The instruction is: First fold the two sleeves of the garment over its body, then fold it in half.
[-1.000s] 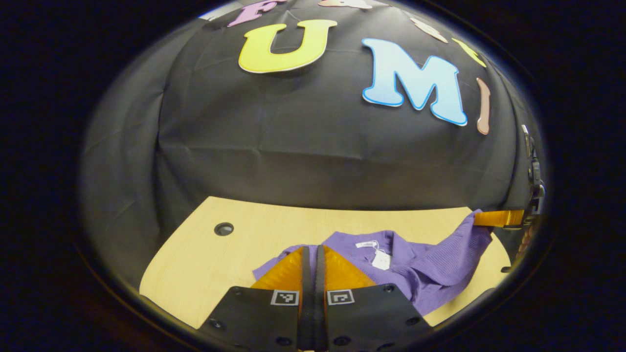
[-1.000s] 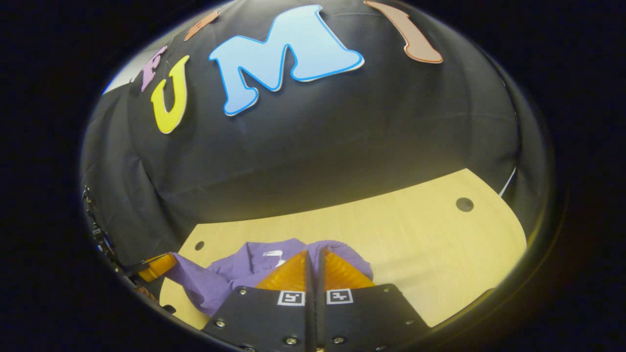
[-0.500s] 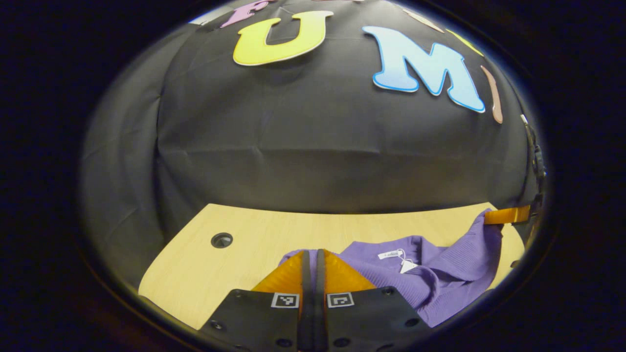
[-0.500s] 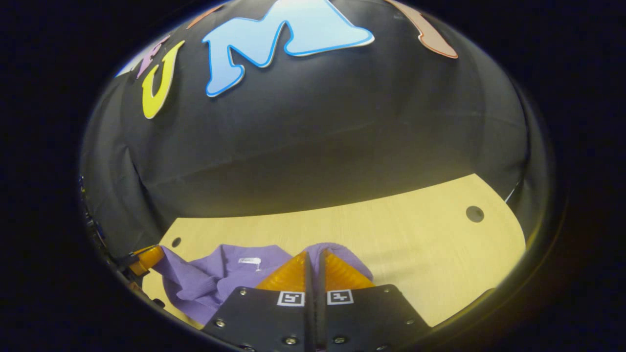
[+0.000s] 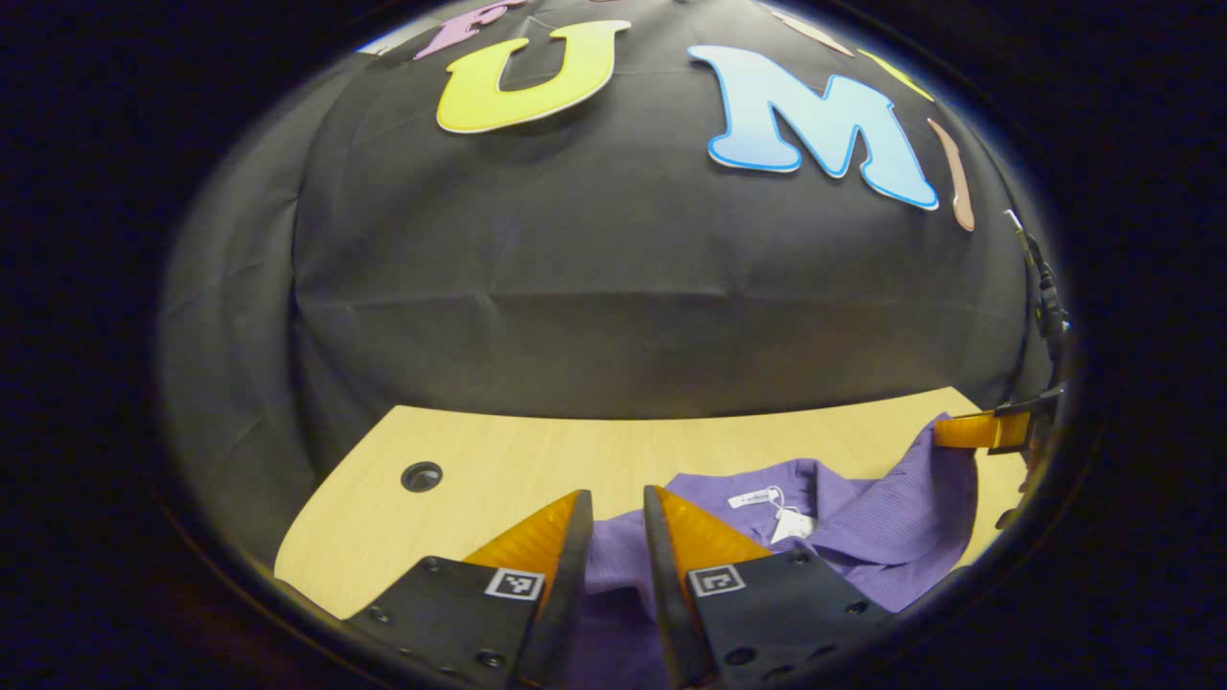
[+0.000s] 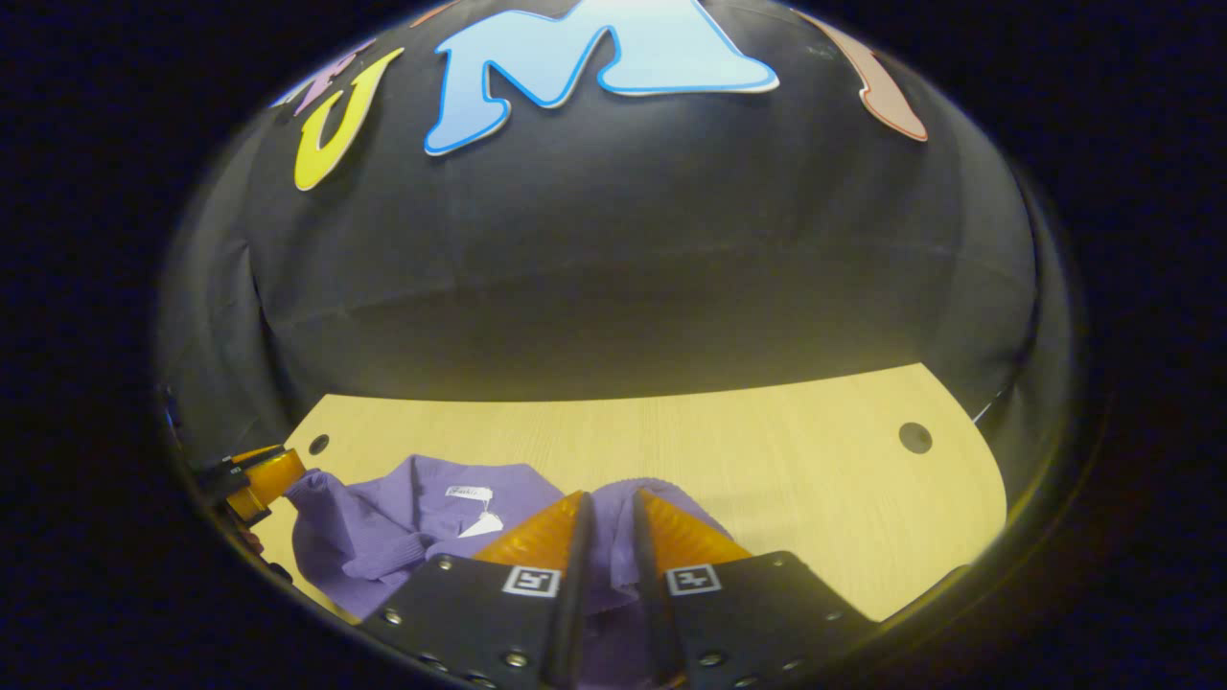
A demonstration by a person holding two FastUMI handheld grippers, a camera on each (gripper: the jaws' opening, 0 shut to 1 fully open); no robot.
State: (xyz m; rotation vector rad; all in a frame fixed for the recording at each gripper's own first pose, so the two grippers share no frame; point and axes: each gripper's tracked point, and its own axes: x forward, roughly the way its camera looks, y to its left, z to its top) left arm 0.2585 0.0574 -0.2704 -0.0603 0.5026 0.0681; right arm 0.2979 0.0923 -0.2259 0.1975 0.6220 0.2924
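**Both grippers parted over a purple garment**

Lying on the pale wooden table, the purple garment is bunched up, its white neck label and hang tag facing up. In the left gripper view, the left gripper sits at 6 o'clock with its fingers a little apart, purple cloth showing in the gap between them. At 3 o'clock the other gripper touches a raised edge of the garment. In the right gripper view, the right gripper is also at 6 o'clock, fingers slightly apart over the cloth, with the garment spreading toward 8 o'clock. A round hole marks the table at 3 o'clock.
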